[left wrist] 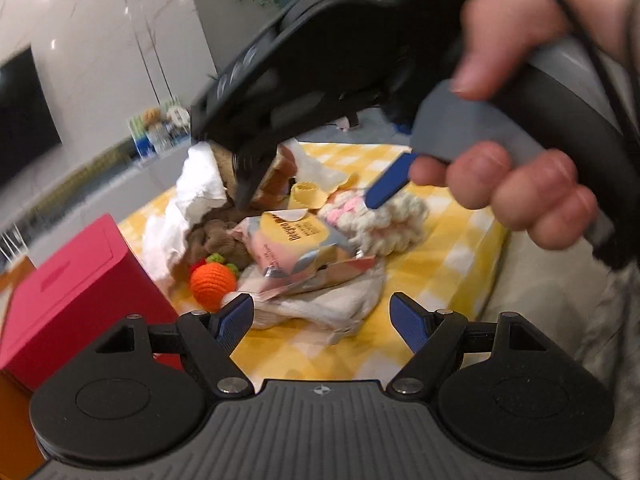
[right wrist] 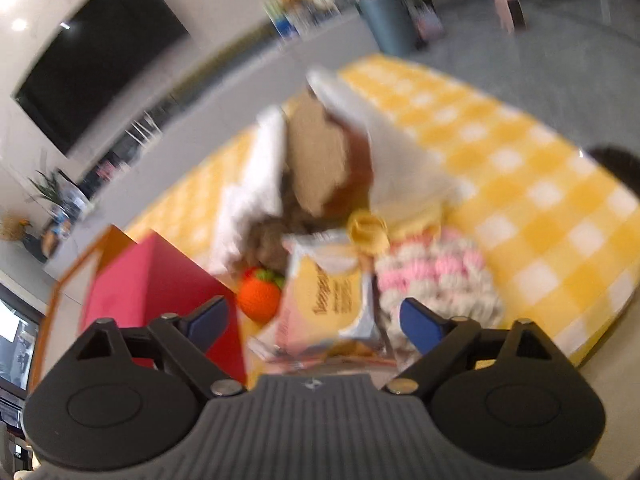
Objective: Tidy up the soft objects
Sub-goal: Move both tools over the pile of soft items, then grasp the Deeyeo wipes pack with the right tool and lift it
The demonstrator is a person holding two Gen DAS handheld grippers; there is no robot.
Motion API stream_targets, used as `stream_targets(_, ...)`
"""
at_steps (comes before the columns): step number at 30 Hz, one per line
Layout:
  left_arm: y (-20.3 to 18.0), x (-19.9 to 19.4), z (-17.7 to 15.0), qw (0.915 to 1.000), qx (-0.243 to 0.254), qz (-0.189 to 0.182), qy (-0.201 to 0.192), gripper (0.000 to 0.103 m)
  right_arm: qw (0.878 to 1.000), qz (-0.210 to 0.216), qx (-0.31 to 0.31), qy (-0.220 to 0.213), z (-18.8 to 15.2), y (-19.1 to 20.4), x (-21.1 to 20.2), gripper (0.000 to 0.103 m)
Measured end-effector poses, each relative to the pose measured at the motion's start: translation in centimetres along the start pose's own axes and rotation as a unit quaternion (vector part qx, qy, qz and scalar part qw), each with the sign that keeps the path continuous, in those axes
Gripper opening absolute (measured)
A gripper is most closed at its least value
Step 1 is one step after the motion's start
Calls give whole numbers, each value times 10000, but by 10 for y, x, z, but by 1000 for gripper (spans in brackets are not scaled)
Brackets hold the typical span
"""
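Yellow and white squares cover the table, and all the soft things sit in one messy pile on it. My landmark is the snack packet in the middle of the pile. Left of the packet is a little orange knitted fruit. Right of it is a pink and cream knitted thing. Behind it are a brown plush toy and some white cloth. Under it lies a folded white towel. Further left of the packet stands a red box.

My left hand-held gripper is wide, with nothing in it, just in front of the pile. My right hand-held gripper is wide too and holds nothing, with the near end of the packet showing between its fingers.

Here is what could go wrong, I think. Both grippers are near the same pile, so they could bump each other. The things overlap, so I might grab two at once. The packet looks slippery and could slide out. The right view is blurry, so I could miss.
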State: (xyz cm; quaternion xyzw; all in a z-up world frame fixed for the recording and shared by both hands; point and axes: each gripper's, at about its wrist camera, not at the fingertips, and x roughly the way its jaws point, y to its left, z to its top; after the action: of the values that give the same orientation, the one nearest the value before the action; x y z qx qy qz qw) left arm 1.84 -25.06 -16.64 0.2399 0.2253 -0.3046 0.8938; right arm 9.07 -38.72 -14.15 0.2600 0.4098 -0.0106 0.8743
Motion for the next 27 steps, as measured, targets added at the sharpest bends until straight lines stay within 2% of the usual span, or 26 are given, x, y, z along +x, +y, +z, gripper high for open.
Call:
stream_targets(6,2,-2,-12,9997,197,103,-111,91,9986,-504,-134,56,-2,3,26,91)
stream_targets(8,7,-1,-13,9999,73,101,-116,91,9984,-523,-225,31,-2,8,30,95)
stream_targets(10,13,-2,-13,9999,-78,27,-81,91,9963,-716,-482,34,-4,15,36,96)
stream_targets(13,20,-8,-13,9996,-257,12,-64,91,9871,-1148,-1115,51,-12,28,47,101)
stream_targets(16,27,-11,-12,9992,-405,-17,49,91,9732,-1724,-1520,1,-20,37,61,99)
stream_targets(17,30,-12,-12,9989,-467,-13,80,91,9698,-1817,-1629,-12,-22,39,62,98)
stream_targets(19,34,-14,-12,9981,-603,-14,103,91,9658,-1969,-1688,-72,-22,42,59,83)
stream_targets(20,36,-16,-11,9977,-661,-6,111,91,9664,-1951,-1670,-88,-20,40,54,81)
stream_targets(23,40,-17,-9,9970,-767,41,109,91,9741,-1712,-1472,-141,-16,32,43,73)
stream_targets(26,41,-19,-7,9966,-810,66,101,91,9761,-1517,-1555,-107,-15,35,35,60)
stream_targets(27,42,-20,-6,9965,-825,54,90,91,9786,-1356,-1543,-111,-13,34,26,49)
